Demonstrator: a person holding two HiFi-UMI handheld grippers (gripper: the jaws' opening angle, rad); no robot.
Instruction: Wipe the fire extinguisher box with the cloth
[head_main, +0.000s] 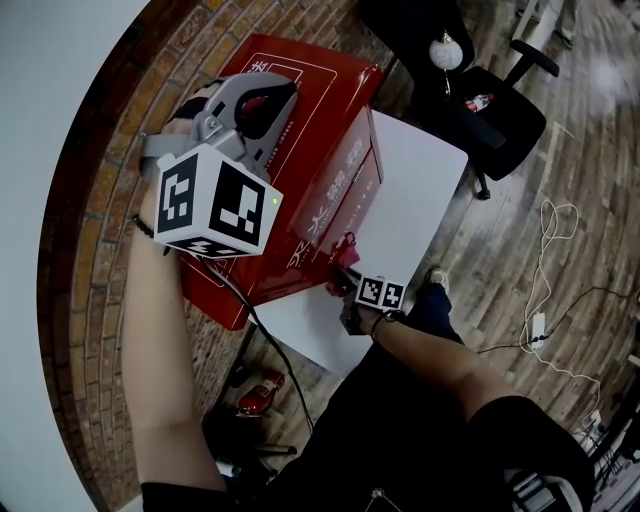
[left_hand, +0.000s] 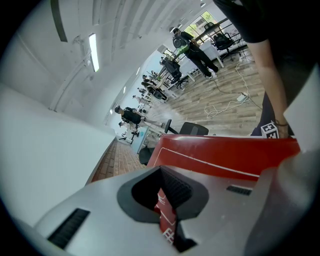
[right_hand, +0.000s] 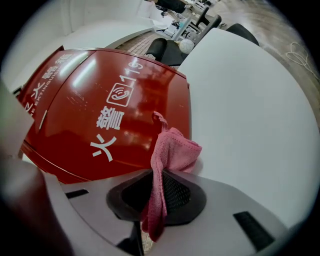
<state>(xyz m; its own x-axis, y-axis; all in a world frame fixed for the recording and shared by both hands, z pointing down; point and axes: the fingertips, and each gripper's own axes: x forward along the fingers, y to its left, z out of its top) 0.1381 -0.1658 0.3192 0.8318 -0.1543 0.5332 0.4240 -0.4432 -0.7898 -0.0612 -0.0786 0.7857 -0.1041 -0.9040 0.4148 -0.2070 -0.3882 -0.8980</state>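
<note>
Your left hand-held gripper (head_main: 265, 108) sits closest, its marker cube filling the head view, up at the box's (head_main: 320, 90) top by the brick wall. Its jaws are pressed together. A red sliver with white print shows in the slit between them, and you cannot tell whether that is a pinched edge of the box or only its surface seen beyond.

Your right hand-held gripper (right_hand: 159, 195) is lower, at the box's front face, pinching the pink cloth (right_hand: 172, 150). The cloth runs up out of the jaws, and its bunched end lies against the box's right edge, where the red face meets the white desk (right_hand: 250, 110).

Wiping looks to be under way, not finished. The cloth is gripped and at the box, so the pick-up is behind you. The glossy front shows no streaks or dust either way, so how much has been covered cannot be read. Judging by where the cloth sits, count the broad printed front, the top under your left gripper and the sides as work left.
</note>
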